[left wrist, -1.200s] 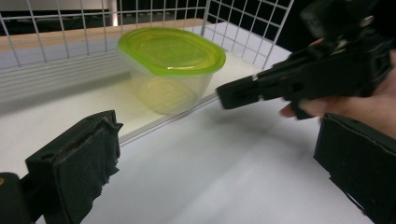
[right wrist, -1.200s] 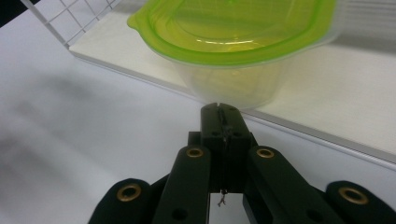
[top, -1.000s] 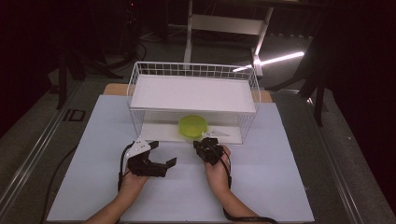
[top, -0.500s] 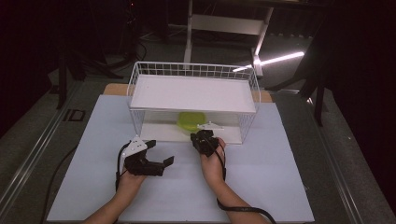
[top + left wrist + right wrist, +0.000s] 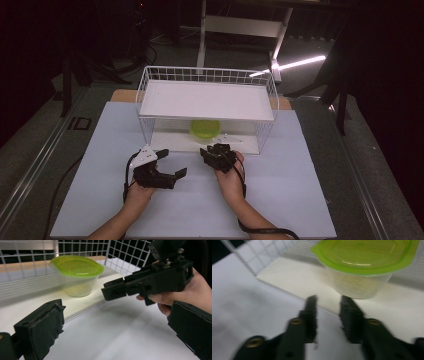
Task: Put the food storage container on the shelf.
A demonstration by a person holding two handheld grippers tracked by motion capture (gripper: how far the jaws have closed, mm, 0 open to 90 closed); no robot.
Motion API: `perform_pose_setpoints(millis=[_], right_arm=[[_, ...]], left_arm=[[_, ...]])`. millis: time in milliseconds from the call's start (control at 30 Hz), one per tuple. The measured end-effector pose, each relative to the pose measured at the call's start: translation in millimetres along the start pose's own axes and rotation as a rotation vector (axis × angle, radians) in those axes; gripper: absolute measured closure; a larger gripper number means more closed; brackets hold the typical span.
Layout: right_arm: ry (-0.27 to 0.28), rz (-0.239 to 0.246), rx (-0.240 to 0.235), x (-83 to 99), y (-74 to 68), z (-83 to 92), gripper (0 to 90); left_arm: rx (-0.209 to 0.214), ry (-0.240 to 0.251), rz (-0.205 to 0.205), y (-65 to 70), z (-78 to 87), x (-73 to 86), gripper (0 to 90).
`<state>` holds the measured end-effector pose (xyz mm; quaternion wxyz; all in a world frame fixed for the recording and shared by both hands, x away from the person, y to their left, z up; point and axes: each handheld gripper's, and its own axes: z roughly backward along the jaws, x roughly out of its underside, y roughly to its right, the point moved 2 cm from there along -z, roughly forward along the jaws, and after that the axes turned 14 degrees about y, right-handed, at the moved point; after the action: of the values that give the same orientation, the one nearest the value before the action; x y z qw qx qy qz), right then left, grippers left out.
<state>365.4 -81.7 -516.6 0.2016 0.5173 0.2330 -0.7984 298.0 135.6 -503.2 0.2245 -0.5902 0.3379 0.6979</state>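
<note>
A clear tub with a green lid point(image 5: 205, 128) stands on the white bottom board of a wire rack point(image 5: 145, 100), under its white shelf. In the right gripper view the tub point(image 5: 364, 265) is just beyond my right gripper point(image 5: 328, 315), whose jaws have just been opening and stand partly apart with nothing between them. That gripper point(image 5: 218, 149) points at the rack's open front. My left gripper point(image 5: 172, 162) rests to its left, turned toward it, with its jaws wide apart point(image 5: 115, 332) and empty. The left gripper view also shows the tub point(image 5: 76, 270) and the right gripper point(image 5: 147, 282).
The rack sits at the back of a white table mat point(image 5: 300, 190). Its wire sides point(image 5: 267, 95) and the shelf point(image 5: 207, 100) above close in the tub's space. A cable point(image 5: 127, 175) trails from the left gripper. Dark floor surrounds the table.
The right gripper has edged a little toward the rack's front. The left gripper has kept still.
</note>
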Motion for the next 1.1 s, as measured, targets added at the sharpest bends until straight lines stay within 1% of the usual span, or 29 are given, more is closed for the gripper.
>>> perform_pose_setpoints(millis=[33, 67, 100, 133, 167, 200, 233, 267, 300, 333, 367, 433, 500, 533, 600, 633, 667, 700, 800, 867, 933, 1067, 1100], right_arm=[[0.006, 0.022, -0.014, -0.2, -2.0, 3.8, 53.5], [0.017, 0.053, -0.021, -0.4, -3.9, 7.9, 48.1], [0.017, 0.053, -0.021, -0.4, -3.9, 7.9, 48.1], [0.036, 0.094, -0.052, -1.0, -6.9, 17.4, 31.8], [0.045, 0.108, -0.060, -1.2, -7.3, 19.6, 25.5], [0.056, 0.116, -0.060, -1.7, -7.8, 22.1, 21.5], [0.073, 0.115, -0.063, -2.7, -7.9, 25.4, 18.8], [0.087, 0.105, -0.076, -3.9, -7.4, 28.5, 13.9], [0.095, 0.102, -0.080, -4.5, -6.8, 30.5, 12.8], [0.098, 0.114, -0.071, -4.5, -5.7, 32.0, 13.9], [0.086, 0.117, -0.074, -4.4, -4.8, 33.5, 13.0], [0.089, 0.088, -0.096, -3.9, -3.3, 37.0, 13.1], [0.091, 0.094, -0.091, -3.6, -2.8, 39.2, 13.1], [0.092, 0.114, -0.081, -2.8, -2.6, 45.2, 13.9], [0.092, 0.113, -0.086, -1.9, -2.1, 50.1, 13.9], [0.092, 0.104, -0.089, -1.4, -1.8, 52.8, 13.9], [0.091, 0.105, -0.090, -0.9, -1.4, 55.5, 13.9], [0.091, 0.105, -0.090, -0.9, -1.4, 55.5, 13.9], [0.099, 0.125, -0.089, -0.6, -0.1, 68.6, 13.9], [0.107, 0.117, -0.096, -1.3, 1.3, 75.6, 13.9], [0.114, 0.111, -0.094, -1.6, 3.6, 82.4, 13.9], [0.126, 0.107, -0.087, -2.4, 9.3, 95.6, 13.9], [0.127, 0.098, -0.090, -2.5, 10.8, 98.9, 13.9]], left_arm=[[0.008, -0.001, -0.004, 0.8, -0.1, -0.9, 1.1], [0.020, 0.001, -0.004, 1.3, -0.4, -1.8, 1.1], [0.020, 0.001, -0.004, 1.3, -0.4, -1.8, 1.1], [0.055, 0.014, 0.010, 3.3, -0.9, -5.0, 1.1], [0.064, 0.021, 0.014, 3.8, -0.8, -6.2, 1.1], [0.068, 0.032, 0.018, 4.6, -0.5, -7.6, 1.2], [0.077, 0.035, 0.015, 5.6, -0.2, -8.9, 1.1], [0.080, 0.024, 0.004, 6.4, -0.2, -9.6, 1.1], [0.083, 0.018, -0.011, 7.4, 0.5, -9.9, 1.1], [0.089, 0.016, -0.018, 8.5, 1.0, -10.1, 1.1], [0.091, 0.007, -0.027, 8.9, 1.5, -10.4, 1.1], [0.093, 0.005, -0.038, 9.2, 3.6, -11.4, 1.1], [0.093, 0.005, -0.038, 9.2, 3.6, -11.4, 1.1], [0.093, 0.015, -0.022, 6.5, 8.8, -14.8, 1.1], [0.087, 0.011, -0.026, 4.9, 11.7, -16.7, 1.1], [0.090, 0.012, -0.023, 4.4, 13.4, -17.6, 1.1], [0.090, 0.014, -0.024, 3.8, 15.2, -18.2, 1.1], [0.090, 0.014, -0.024, 3.8, 15.2, -18.2, 1.1], [0.084, 0.001, -0.025, 2.1, 23.5, -19.5, 1.1], [0.075, 0.003, -0.018, 0.2, 28.8, -19.9, 1.1], [0.068, 0.020, 0.001, -2.2, 34.4, -20.0, 1.2], [0.053, 0.009, -0.006, -4.6, 43.3, -19.4, 1.2], [0.051, 0.006, -0.009, -5.1, 45.6, -19.3, 1.1]])
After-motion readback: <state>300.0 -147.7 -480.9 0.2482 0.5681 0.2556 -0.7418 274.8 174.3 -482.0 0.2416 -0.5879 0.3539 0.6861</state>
